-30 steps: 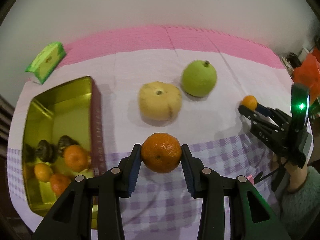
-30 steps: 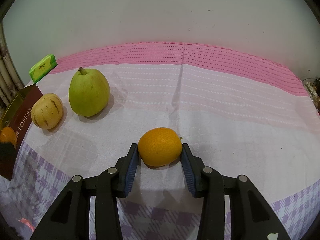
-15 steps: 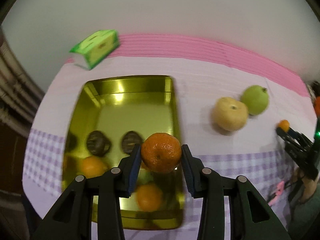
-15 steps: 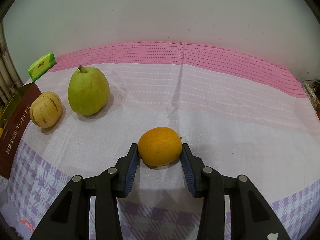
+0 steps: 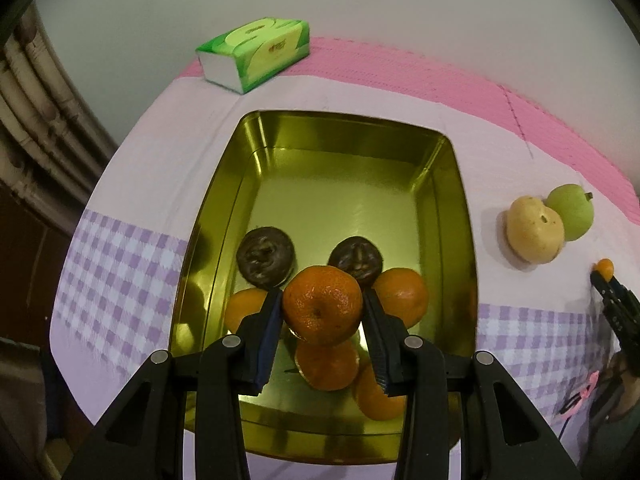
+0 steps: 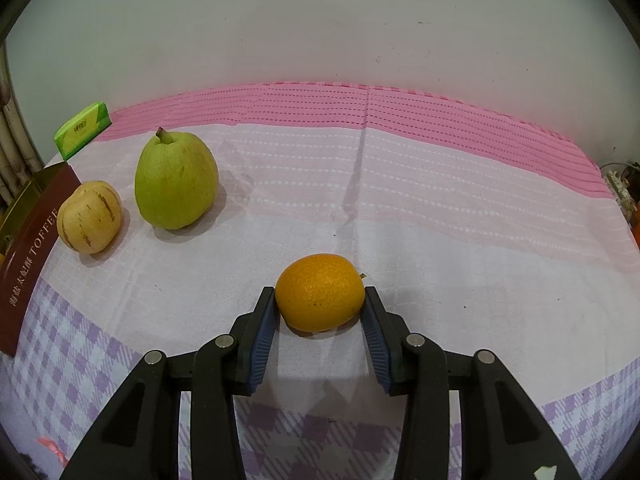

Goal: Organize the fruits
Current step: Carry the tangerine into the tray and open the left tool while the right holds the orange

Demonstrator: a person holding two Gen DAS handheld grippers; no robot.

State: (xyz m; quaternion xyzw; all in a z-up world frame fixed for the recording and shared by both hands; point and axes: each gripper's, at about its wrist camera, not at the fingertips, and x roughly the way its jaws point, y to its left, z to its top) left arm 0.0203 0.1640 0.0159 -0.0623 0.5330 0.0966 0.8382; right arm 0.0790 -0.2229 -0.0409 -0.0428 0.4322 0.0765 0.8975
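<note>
My left gripper is shut on an orange mandarin and holds it over the near end of a gold tin. Inside the tin lie several mandarins and two dark round fruits. In the right wrist view my right gripper is shut on a small orange kumquat that rests on the cloth. A green pear and a pale yellow striped fruit stand on the table to its left. The right gripper also shows at the far right of the left wrist view.
A green tissue pack lies behind the tin near the wall. The tin's brown side with white lettering shows at the left of the right wrist view. A pink and purple-checked cloth covers the table. A sleeve is at the right edge.
My left gripper carried the mandarin leftwards from in front of the yellow fruit to above the gold tin. The right gripper and its kumquat stayed where they were.
</note>
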